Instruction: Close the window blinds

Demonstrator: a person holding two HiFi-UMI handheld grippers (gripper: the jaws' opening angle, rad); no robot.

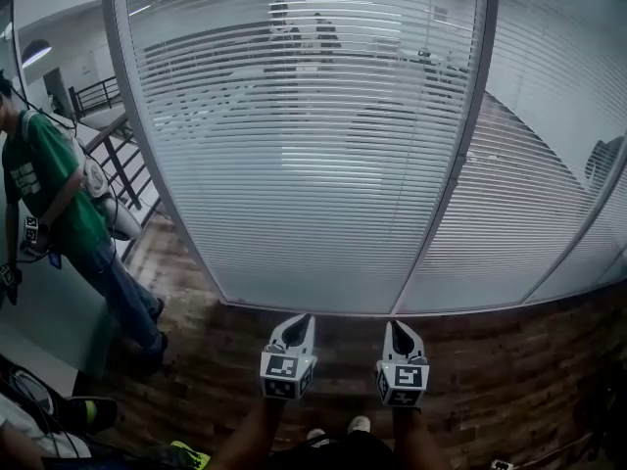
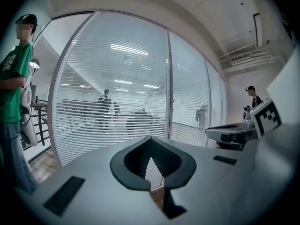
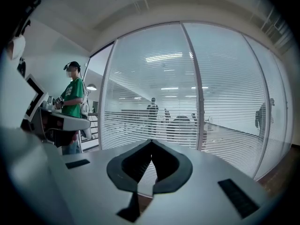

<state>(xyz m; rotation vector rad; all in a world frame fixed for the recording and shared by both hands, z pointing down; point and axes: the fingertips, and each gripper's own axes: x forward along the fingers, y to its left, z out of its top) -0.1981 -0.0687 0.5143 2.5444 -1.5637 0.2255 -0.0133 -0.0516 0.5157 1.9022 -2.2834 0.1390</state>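
Blinds (image 1: 294, 164): white horizontal slats spanning a glass wall, directly ahead of both grippers and rising well above them. Grey uprights (image 1: 443, 199) split the run into panes. Slats were tilted open, so figures and ceiling lights showed through the gaps. The lowest slats ended just above the wood-pattern floor (image 1: 509, 360).

Left gripper (image 1: 300, 321): jaw tips together, nothing between them. Right gripper (image 1: 398, 327): the same. Both sat side by side, short of the blinds and touching nothing.

Writing: marker cubes (image 1: 286, 373) carried black-and-white square patterns only. A bystander in a green shirt (image 1: 44, 189) stood at left; the white print on the shirt was too small to read.
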